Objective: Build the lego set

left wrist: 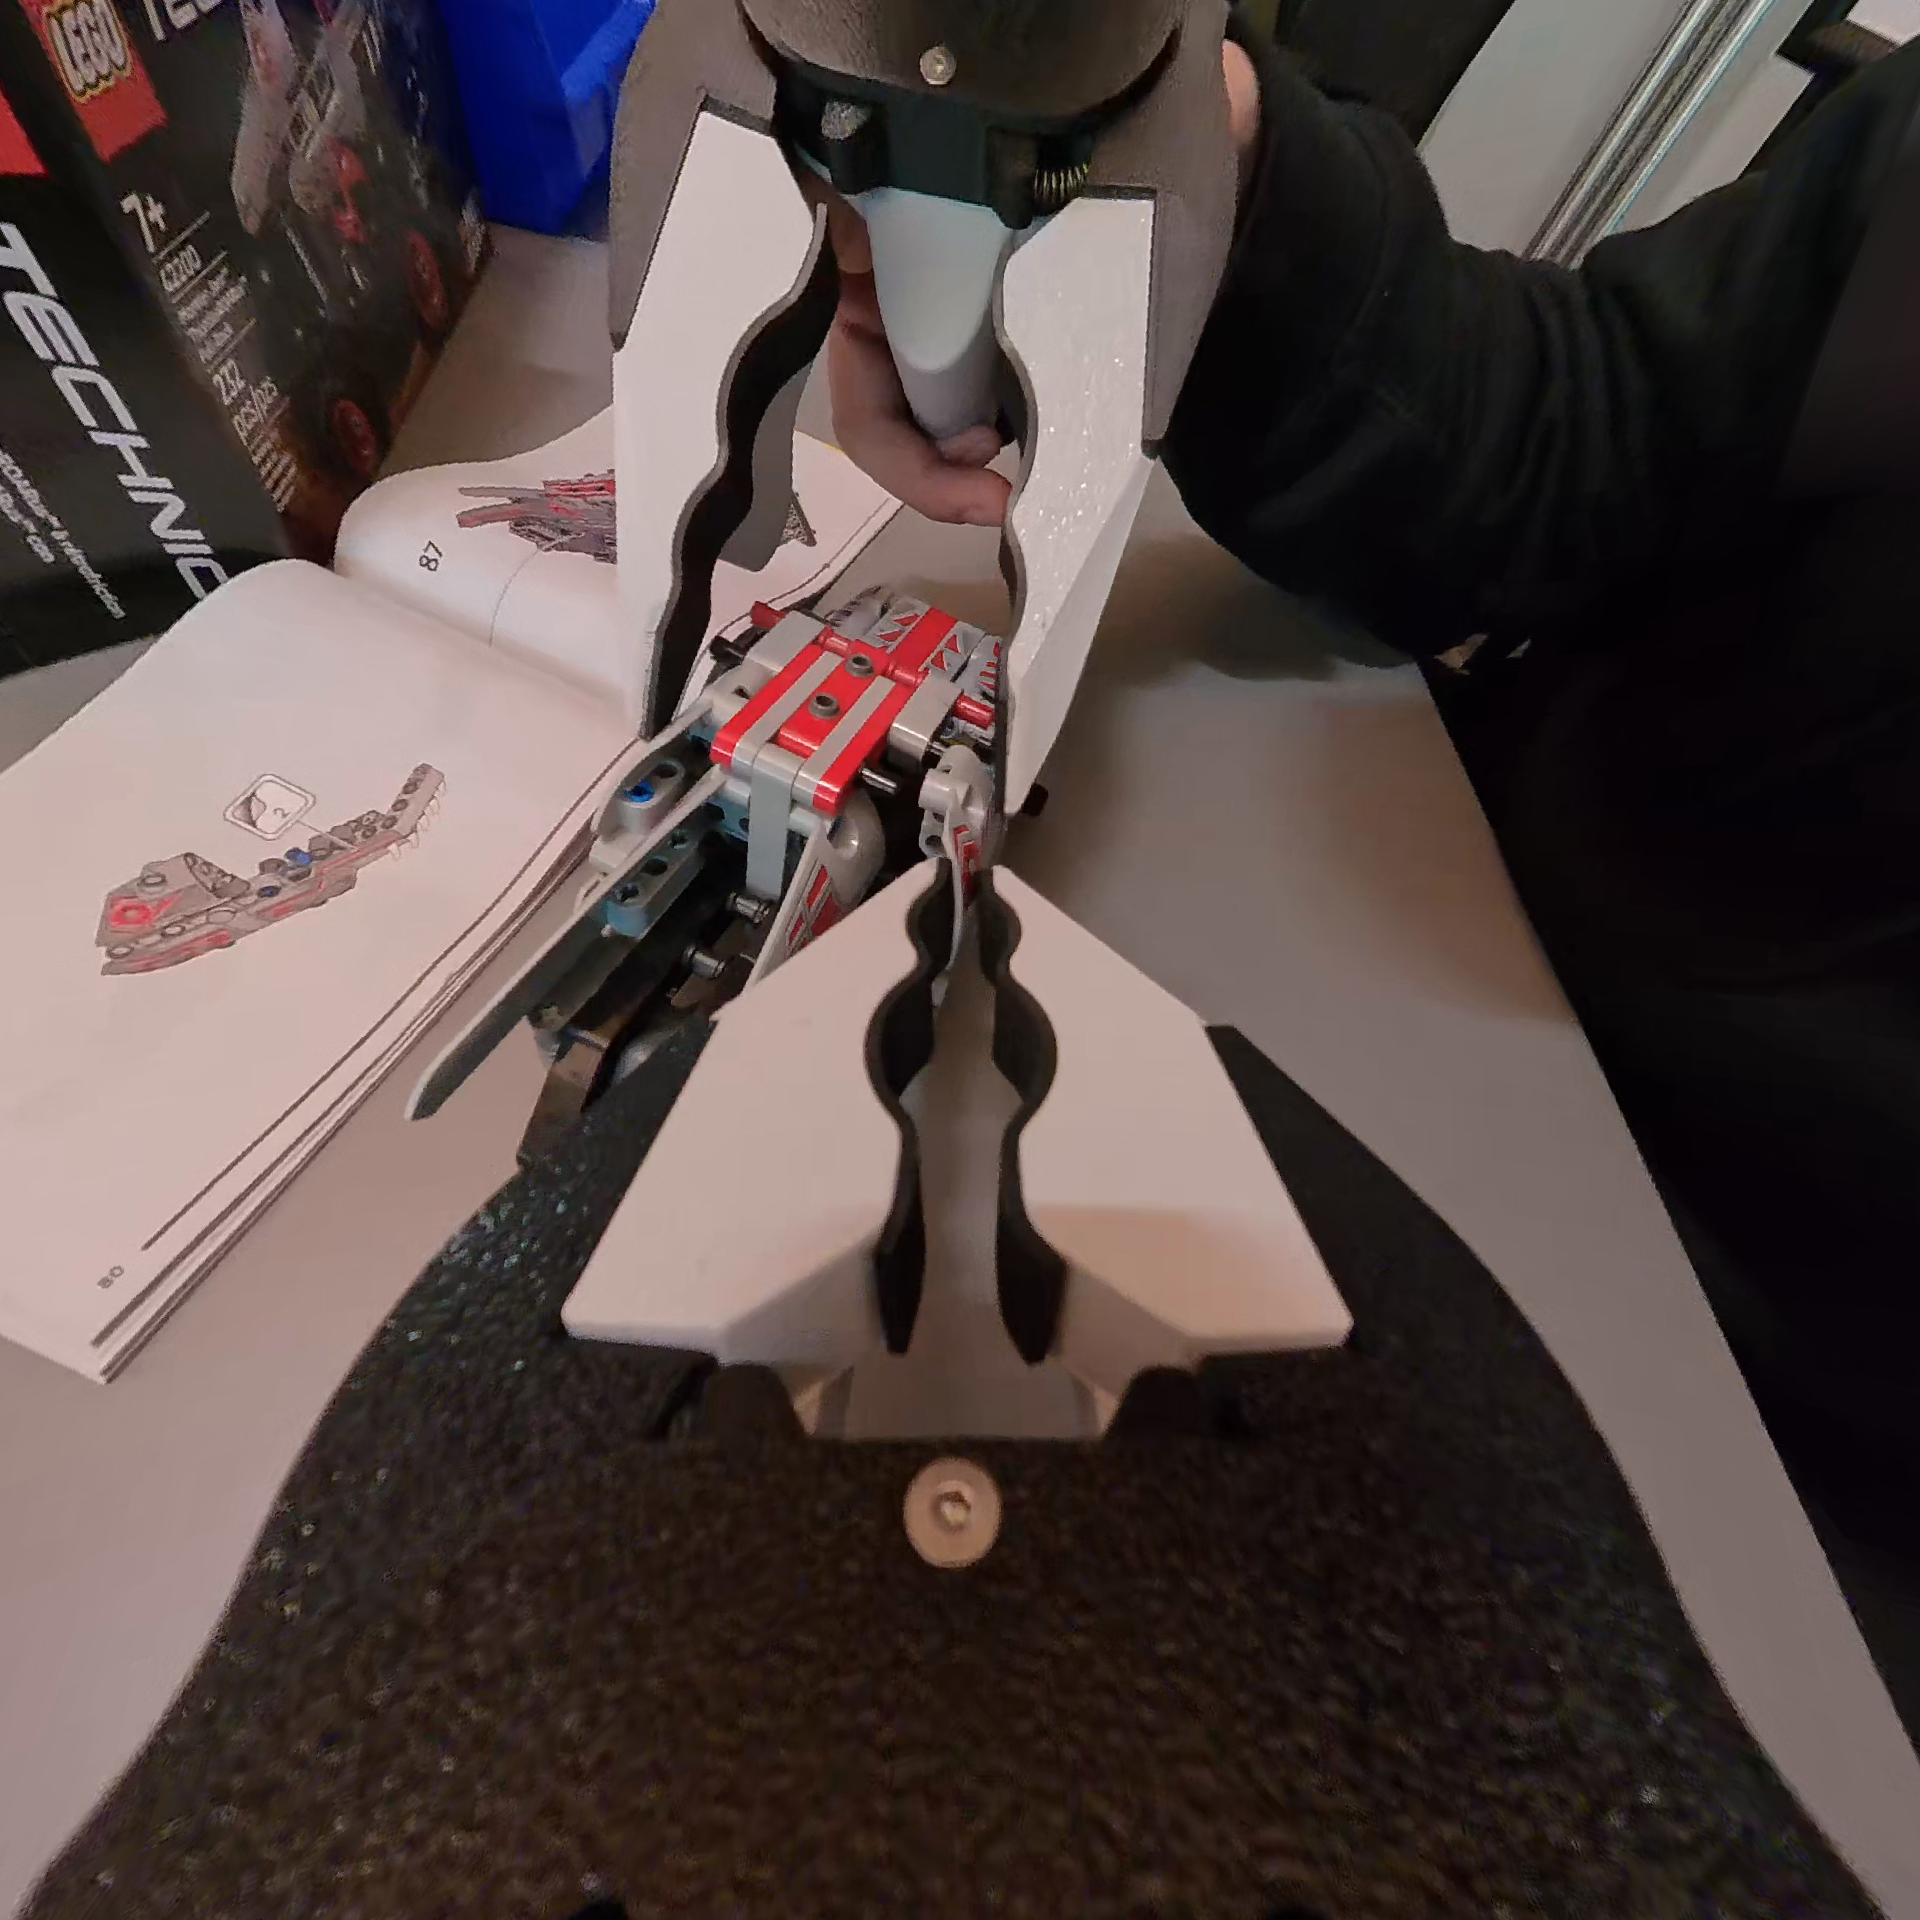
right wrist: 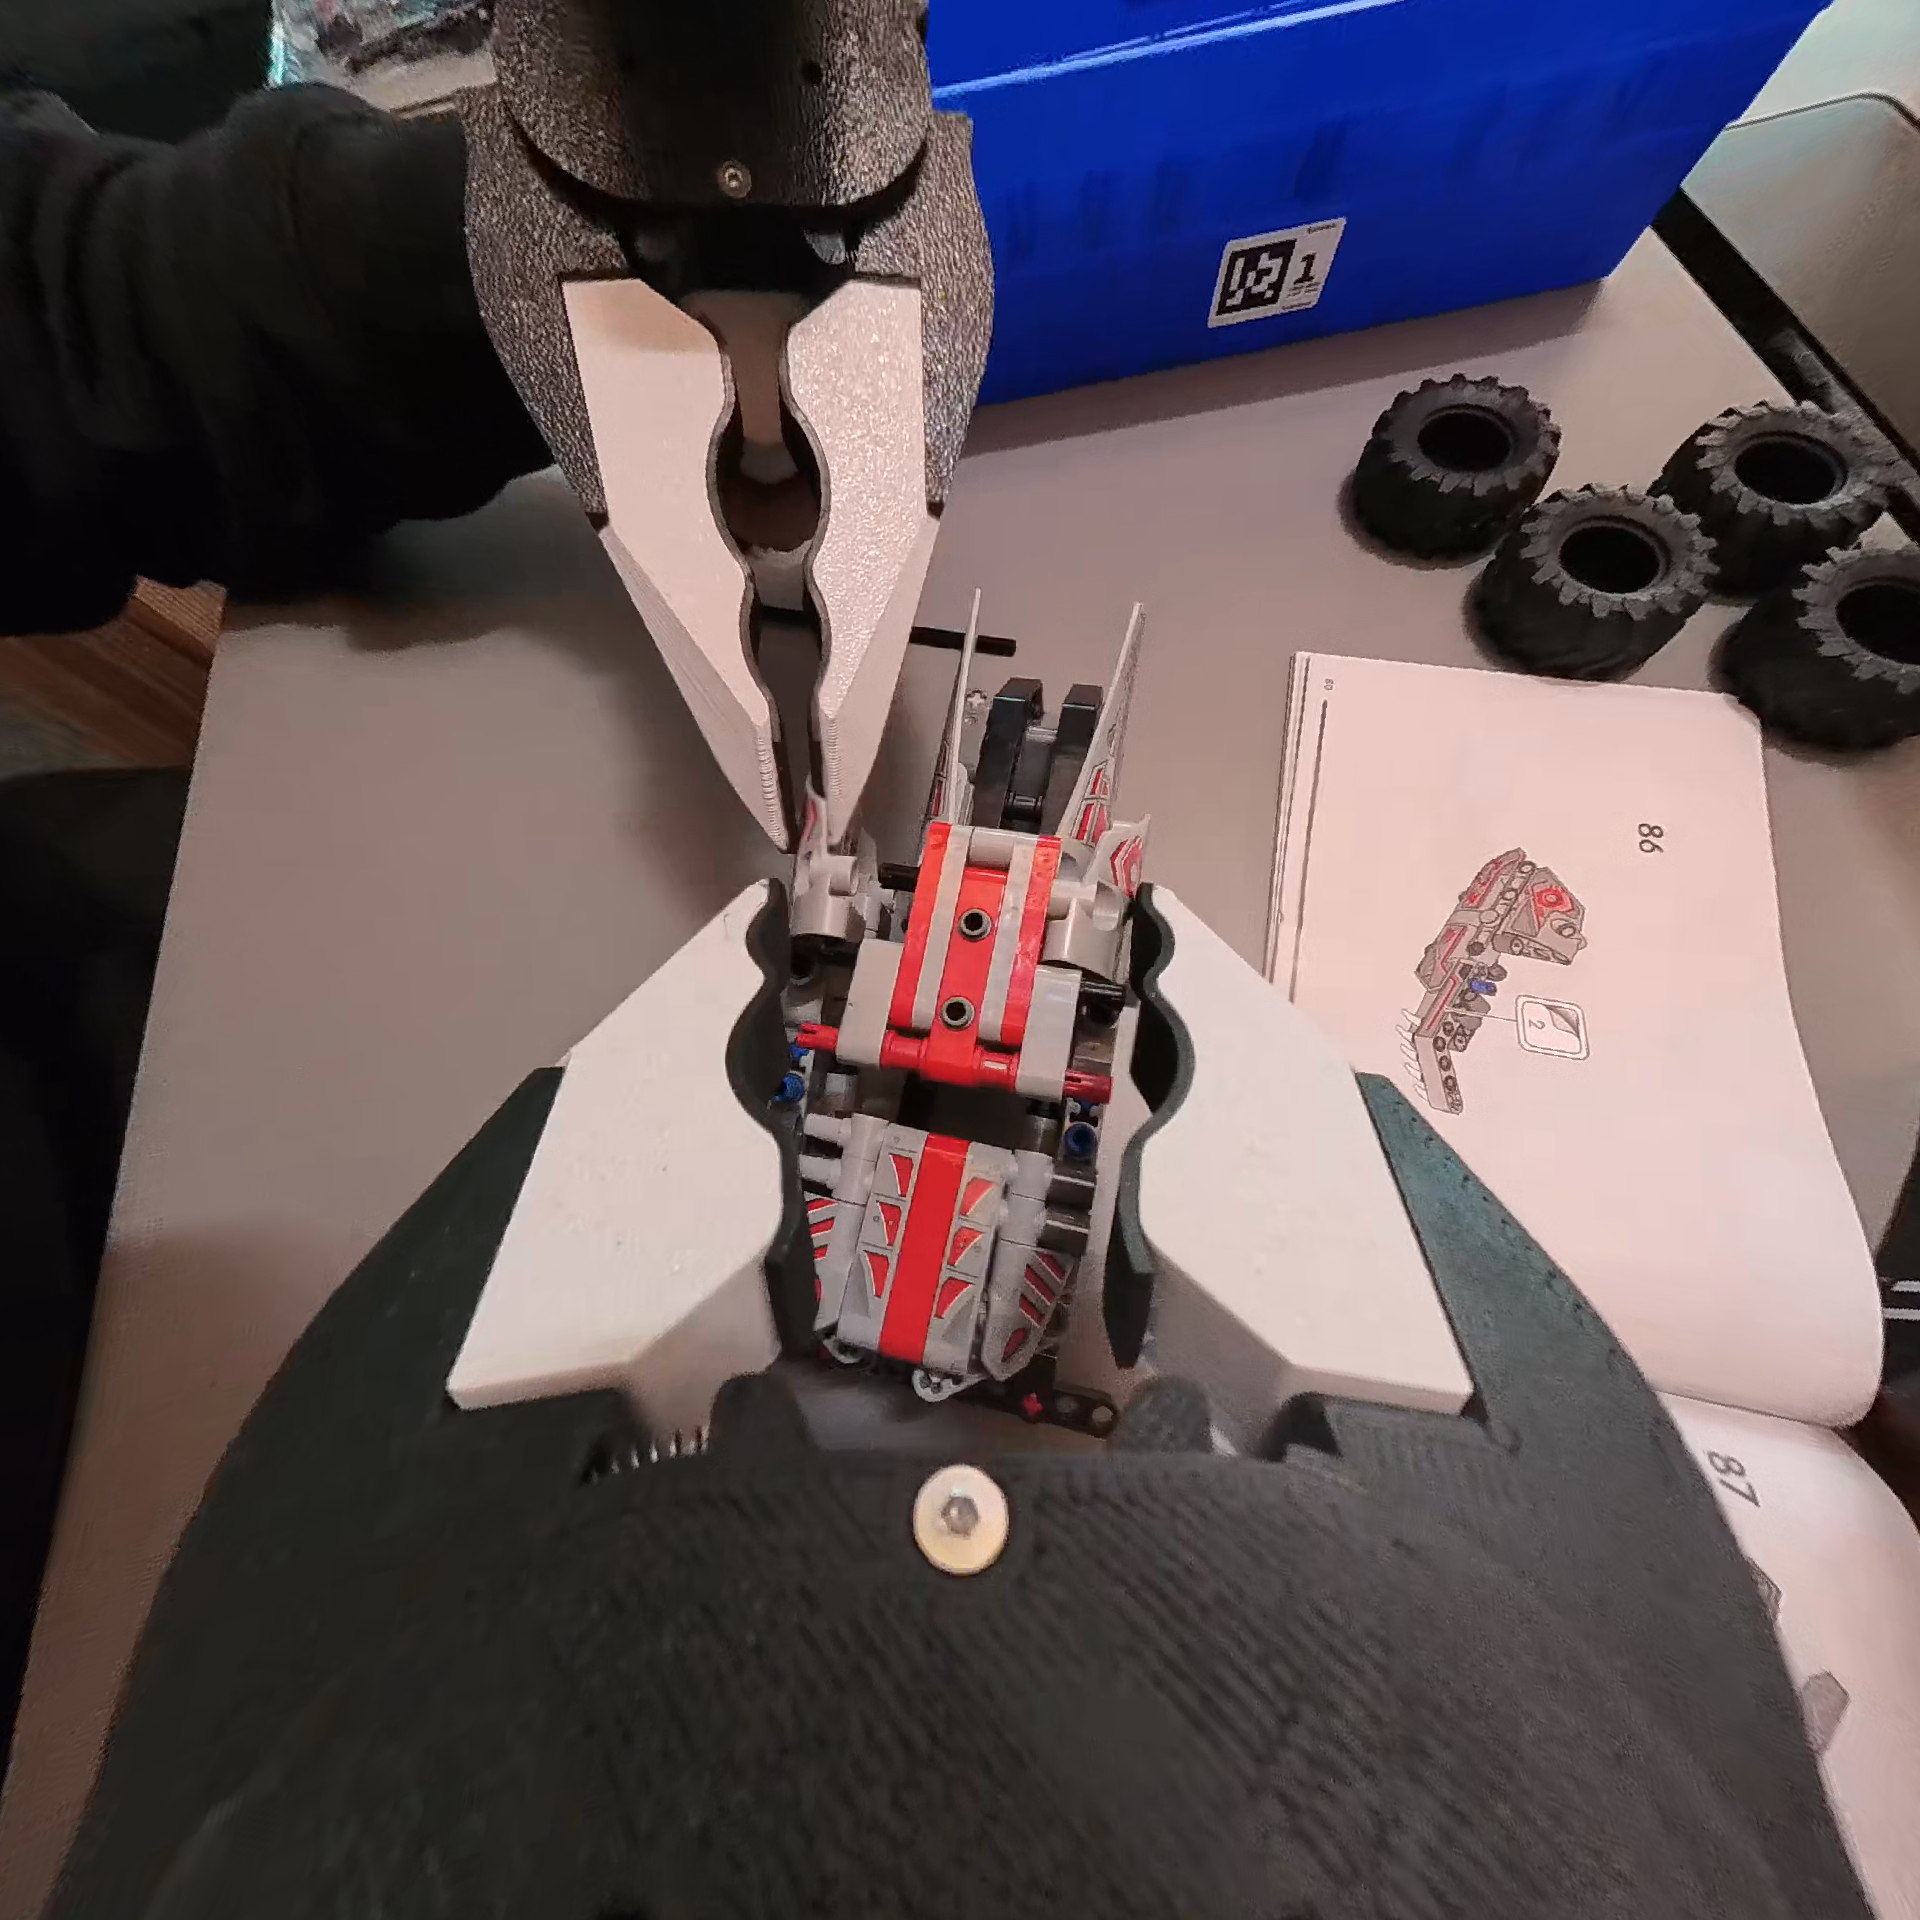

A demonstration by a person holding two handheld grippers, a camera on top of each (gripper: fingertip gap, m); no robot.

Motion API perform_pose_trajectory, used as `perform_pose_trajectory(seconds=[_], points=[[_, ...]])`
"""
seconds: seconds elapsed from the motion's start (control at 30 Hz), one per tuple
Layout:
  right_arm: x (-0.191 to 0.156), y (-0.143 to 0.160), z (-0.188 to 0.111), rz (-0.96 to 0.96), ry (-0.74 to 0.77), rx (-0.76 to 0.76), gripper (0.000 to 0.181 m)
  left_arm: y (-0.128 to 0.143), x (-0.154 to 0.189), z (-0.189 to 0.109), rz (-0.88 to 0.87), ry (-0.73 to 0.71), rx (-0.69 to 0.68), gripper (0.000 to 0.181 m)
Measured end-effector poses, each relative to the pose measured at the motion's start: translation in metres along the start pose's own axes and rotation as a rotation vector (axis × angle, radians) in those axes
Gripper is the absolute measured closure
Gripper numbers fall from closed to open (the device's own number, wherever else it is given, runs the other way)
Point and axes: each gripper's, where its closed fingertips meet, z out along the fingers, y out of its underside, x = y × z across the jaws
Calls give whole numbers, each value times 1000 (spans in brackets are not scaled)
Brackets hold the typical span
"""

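The grey and red lego model [right wrist: 966, 966] stands on the table between my two grippers. My right gripper [right wrist: 956, 935] is shut on the model's body, one finger against each side. In the left wrist view it reaches in from the far side [left wrist: 831, 748] around the model [left wrist: 831, 707]. My left gripper [left wrist: 951, 878] is shut on a thin grey and red fin panel [left wrist: 961, 821] at the model's side. In the right wrist view the left gripper [right wrist: 805, 821] comes down from the top left onto that panel [right wrist: 826, 873]. Long grey blades stick out at the model's far end.
An open instruction booklet [right wrist: 1558, 831] lies beside the model, also in the left wrist view [left wrist: 260, 935]. Several black tyres [right wrist: 1600, 566] lie past it. A blue bin [right wrist: 1351, 156] and the set's box [left wrist: 156, 312] stand at the table's back. A black sleeve [left wrist: 1455, 416] holds the right gripper. Only a small space, under 4 cm, lies between the two pairs of fingers.
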Motion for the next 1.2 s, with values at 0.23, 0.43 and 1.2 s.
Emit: perform_pose_trajectory(seconds=[0.23,0.43,1.2], points=[[-1,-7,3,6,-56,10,110,0,0,-1,-94,103,-5,181],[4,2,10,-29,-30,-37,113,1,-3,-2,-124,136,0,181],[3,-1,14,-141,5,-34,114,5,-5,-7,-105,121,-25,181]])
